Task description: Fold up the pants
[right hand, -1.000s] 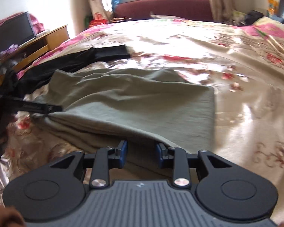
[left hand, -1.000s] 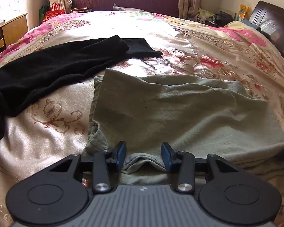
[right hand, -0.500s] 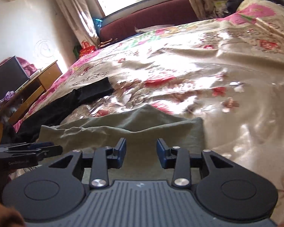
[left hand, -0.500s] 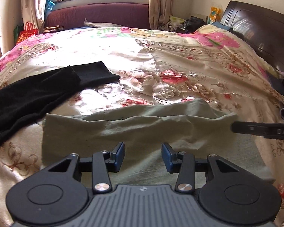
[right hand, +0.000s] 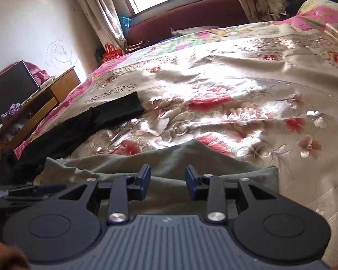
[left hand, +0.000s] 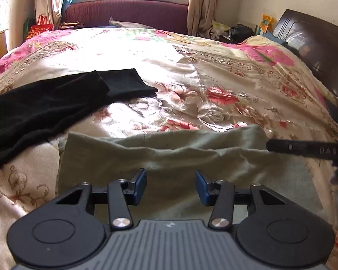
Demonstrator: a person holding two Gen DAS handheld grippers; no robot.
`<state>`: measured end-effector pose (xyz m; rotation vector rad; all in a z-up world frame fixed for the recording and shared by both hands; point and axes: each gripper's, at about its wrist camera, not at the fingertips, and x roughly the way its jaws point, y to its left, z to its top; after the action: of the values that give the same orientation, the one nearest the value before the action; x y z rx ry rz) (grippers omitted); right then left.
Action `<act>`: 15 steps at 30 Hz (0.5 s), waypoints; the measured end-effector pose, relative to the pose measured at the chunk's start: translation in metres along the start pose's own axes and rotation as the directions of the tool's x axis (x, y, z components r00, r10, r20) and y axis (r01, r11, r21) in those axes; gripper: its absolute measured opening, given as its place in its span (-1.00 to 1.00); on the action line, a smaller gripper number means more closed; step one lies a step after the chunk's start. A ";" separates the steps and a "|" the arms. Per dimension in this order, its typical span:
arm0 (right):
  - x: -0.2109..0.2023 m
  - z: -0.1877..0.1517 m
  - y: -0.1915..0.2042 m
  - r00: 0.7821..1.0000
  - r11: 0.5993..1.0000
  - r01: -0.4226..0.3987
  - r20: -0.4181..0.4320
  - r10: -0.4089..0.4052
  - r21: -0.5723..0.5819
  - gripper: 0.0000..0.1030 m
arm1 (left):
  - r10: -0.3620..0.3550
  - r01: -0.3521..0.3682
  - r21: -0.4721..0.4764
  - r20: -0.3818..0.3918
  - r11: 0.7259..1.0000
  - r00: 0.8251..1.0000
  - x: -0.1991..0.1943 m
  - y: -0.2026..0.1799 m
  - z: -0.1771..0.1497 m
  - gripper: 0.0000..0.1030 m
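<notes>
Lifted up and back from the folded grey-green cotton pants (left hand: 173, 157) since a second ago, both claws now released: left black two-finger gripper (left hand: 170, 185) and right black two-finger gripper (right hand: 167, 181) gaping, holding nothing, above the near edge. Pants flat on the floral satin bedspread (left hand: 225, 83), just beside a black garment (left hand: 56, 99)

The near pants (left hand: 169, 157) are dull grey-green. The garment (left hand: 45, 103) at left is plain black. The bedspread (left hand: 214, 85) is shiny cream with red and pink roses. The far headboard (left hand: 128, 13) is maroon.
</notes>
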<state>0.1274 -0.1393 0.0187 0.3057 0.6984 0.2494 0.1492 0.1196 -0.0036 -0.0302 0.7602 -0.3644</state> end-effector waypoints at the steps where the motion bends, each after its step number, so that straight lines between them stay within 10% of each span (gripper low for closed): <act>1: 0.002 -0.003 -0.002 1.000 1.000 0.024 -0.007 -0.024 0.001 -0.33 | 0.019 -0.019 0.007 0.000 1.000 1.000 0.005 0.003 0.002 0.18; 10: -0.060 -0.032 -0.072 0.985 0.974 0.170 -0.056 -0.163 0.148 -0.24 | 0.106 -0.107 -0.013 -0.040 0.994 0.994 0.005 0.027 -0.012 0.18; 15: -0.060 -0.050 -0.092 0.994 0.963 0.067 -0.103 -0.041 0.260 -0.24 | 0.083 -0.083 0.015 -0.058 0.996 0.995 0.000 0.009 -0.018 0.18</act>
<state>0.0610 -0.2347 -0.0147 0.5305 0.8366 0.1189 0.1399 0.1298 -0.0177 0.0243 0.8141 -0.2920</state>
